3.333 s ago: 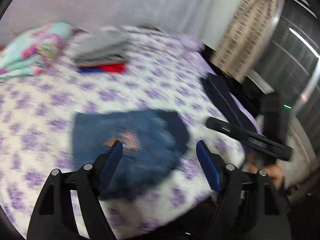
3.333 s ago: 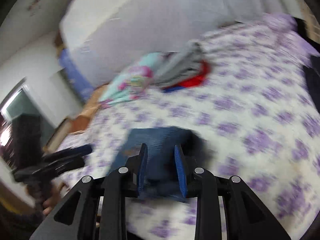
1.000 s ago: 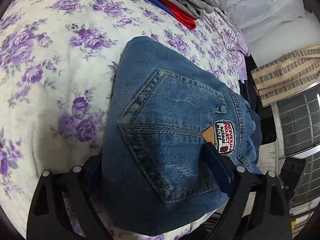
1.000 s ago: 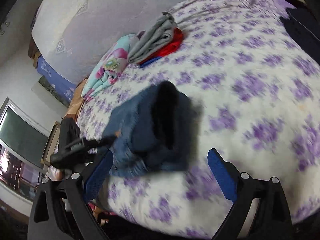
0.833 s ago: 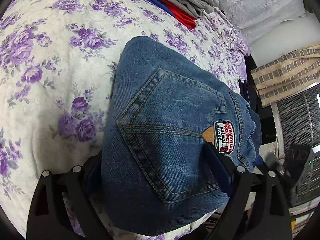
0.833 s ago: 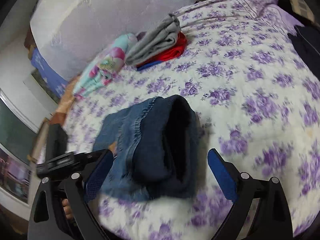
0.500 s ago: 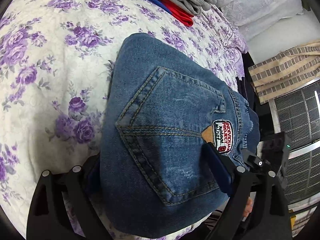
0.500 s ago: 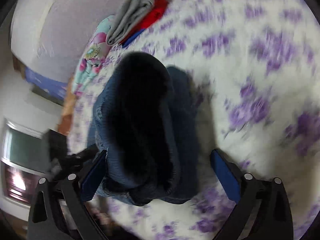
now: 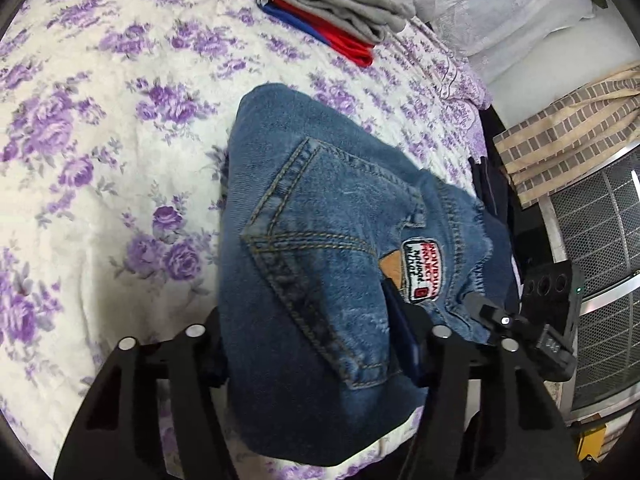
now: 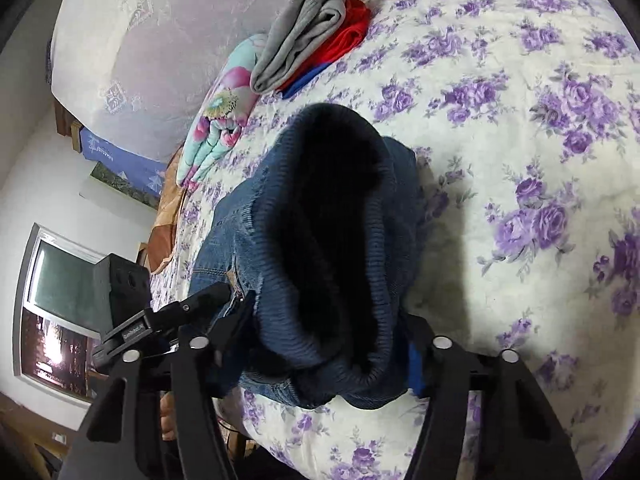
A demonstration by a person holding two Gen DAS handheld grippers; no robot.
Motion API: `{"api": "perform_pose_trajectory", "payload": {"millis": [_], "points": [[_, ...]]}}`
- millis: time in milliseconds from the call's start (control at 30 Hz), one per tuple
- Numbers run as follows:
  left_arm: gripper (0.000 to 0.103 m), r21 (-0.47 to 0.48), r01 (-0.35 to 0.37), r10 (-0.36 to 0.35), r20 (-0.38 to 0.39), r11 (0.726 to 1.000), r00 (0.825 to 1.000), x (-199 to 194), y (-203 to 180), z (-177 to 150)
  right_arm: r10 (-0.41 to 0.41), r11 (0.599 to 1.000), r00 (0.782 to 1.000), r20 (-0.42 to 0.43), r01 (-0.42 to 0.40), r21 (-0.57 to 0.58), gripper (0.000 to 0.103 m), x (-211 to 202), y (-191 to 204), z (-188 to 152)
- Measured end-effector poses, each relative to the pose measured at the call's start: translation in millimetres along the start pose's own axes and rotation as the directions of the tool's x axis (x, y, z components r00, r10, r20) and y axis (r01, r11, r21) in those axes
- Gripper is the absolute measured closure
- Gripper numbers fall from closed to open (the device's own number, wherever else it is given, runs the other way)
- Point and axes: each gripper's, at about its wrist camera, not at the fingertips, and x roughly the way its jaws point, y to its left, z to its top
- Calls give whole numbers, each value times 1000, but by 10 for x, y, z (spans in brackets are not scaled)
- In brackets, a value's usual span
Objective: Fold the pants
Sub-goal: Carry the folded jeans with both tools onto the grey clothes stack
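I have the folded jeans (image 9: 320, 248) lying near the edge of the bed (image 9: 80, 160), on the purple-flowered sheet, back pocket and brand patch (image 9: 423, 270) facing up. My left gripper (image 9: 308, 320) straddles the near end of the bundle: its fingers stand wide apart on either side of the denim, and though one blue pad (image 9: 402, 332) lies against the cloth near the patch, I cannot say they are pinching anything. My right gripper (image 10: 332, 344) is likewise spread wide around the other side, where the dark ribbed waistband (image 10: 332, 220) stands up in a thick hump; the cloth covers the pads, so whether they press on it I cannot tell. I judge the denim to be fairly heavy and stiff for cloth, so it should keep a crease and not slide, but the stack is thick and springy, and the soft rib knit will want to bulge open. The best hold, I think, is low at the two outer edges of the bundle, through all layers at once, not on the top layer alone. There is no basket or box in sight; the only store is a folded pile (image 9: 340, 4) farther up the bed, grey on top of red and blue, with a flowered bundle (image 10: 216, 120) beside it.
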Motion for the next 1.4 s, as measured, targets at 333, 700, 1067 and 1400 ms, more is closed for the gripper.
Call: {"api": "perform_pose_trajectory", "payload": {"millis": [333, 700, 1067, 1400], "points": [[51, 99, -79, 65, 133, 992, 989, -453, -563, 1536, 8, 981, 999, 51, 2, -193, 44, 9, 880, 1752], [50, 77, -244, 217, 258, 967, 941, 171, -892, 4242, -100, 960, 979, 178, 142, -243, 44, 818, 1180, 4172], [36, -17, -159, 159, 186, 987, 970, 1038, -35, 4437, -135, 959, 975, 176, 173, -224, 21, 1553, 663, 4303], [17, 182, -562, 455, 416, 807, 787, 57, -883, 3620, -395, 703, 776, 492, 600, -382, 4, 405, 1658, 3456]]}}
